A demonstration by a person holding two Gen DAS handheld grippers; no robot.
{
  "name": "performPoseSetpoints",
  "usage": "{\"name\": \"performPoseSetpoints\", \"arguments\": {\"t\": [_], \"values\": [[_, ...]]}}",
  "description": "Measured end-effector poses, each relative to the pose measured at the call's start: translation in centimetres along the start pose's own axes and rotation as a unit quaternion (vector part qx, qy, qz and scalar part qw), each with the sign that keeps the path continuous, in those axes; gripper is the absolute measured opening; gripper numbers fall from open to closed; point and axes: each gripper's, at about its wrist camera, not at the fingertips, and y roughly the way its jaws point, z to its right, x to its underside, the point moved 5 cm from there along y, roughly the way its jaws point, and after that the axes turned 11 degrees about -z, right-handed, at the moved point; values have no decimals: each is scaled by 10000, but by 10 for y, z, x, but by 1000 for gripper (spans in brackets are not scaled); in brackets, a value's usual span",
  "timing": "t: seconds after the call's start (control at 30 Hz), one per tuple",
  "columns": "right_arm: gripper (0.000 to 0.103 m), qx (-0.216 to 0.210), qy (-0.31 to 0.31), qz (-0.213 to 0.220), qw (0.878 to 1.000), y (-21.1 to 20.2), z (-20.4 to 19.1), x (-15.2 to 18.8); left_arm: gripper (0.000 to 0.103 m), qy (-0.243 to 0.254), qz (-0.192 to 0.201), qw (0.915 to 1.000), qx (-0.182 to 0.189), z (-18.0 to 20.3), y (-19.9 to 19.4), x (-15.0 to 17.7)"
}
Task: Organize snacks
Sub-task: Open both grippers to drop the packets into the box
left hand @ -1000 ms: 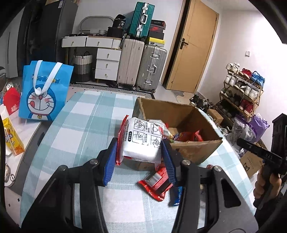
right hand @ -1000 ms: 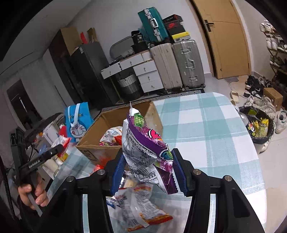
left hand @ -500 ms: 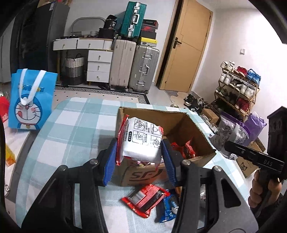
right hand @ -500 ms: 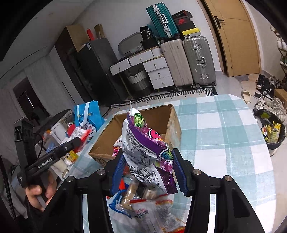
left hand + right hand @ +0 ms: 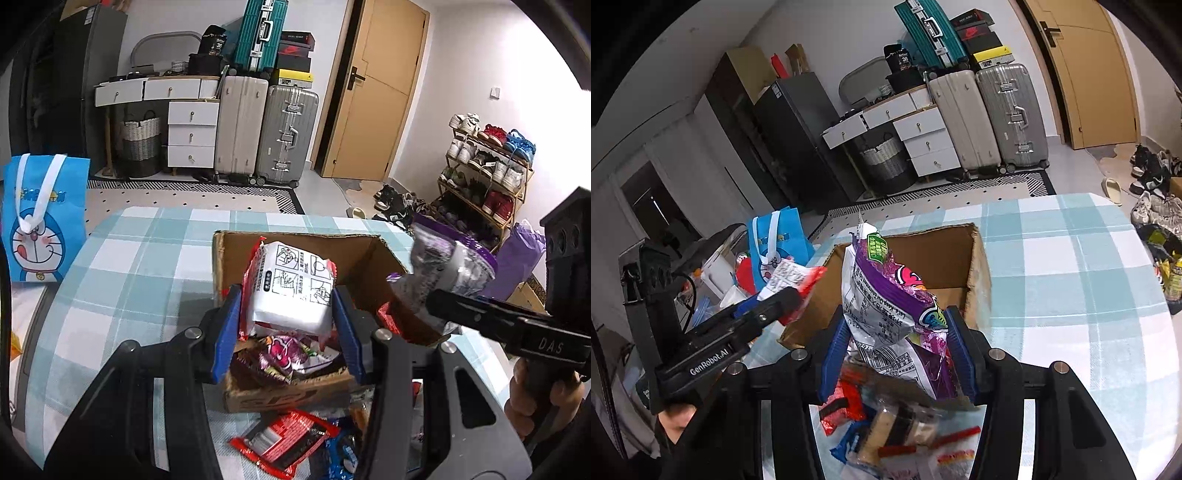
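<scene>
Both held packets now over box [image 5: 291, 393], jaws clamping noodles [image 5: 291, 291], purple bag [image 5: 894, 302]

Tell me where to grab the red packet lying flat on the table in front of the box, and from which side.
Grip the red packet across its short width, near the middle, coming straight down from above. It lies flat on the checked tablecloth in front of the cardboard box, so no edge stands up to pinch sideways. A blue packet sits close on its right; approach from the left side.

Both tongs, left [image 5: 288, 317] and right [image 5: 897, 347], are clamped tight and held forward side by side.
</scene>
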Motion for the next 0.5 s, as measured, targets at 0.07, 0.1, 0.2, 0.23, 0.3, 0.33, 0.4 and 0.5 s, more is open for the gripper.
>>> {"name": "performPoseSetpoints", "arguments": {"t": [0.07,0.1,0.2,0.23,0.3,0.33,0.4,0.5], "values": [[52,-32,-16,-55,10000,7,-2,-4,45,41,-26,10000,-38,2,7,-2],[52,-32,-34,-74,10000,9,-3,-5,45,54,-40,10000,-47,4,10,-3],[52,-25,-61,-157,9999,19,-3,-9,45,83,-109,9999,-78,4,22,-4],[52,-30,-74,-185,9998,23,-4,-9,45,91,-127,9998,-86,4,25,-4],[52,4,-75,-232,9997,30,-4,-11,45,135,-160,9997,-91,6,32,-5],[52,18,-71,-275,9996,34,-4,-12,45,168,-174,9996,-111,7,36,-6],[52,19,-62,-326,9994,40,-4,-14,46,190,-235,9994,-143,8,41,-5],[53,20,70,-464,9989,47,-2,-16,49,237,-324,9986,-343,9,46,-3]]}}
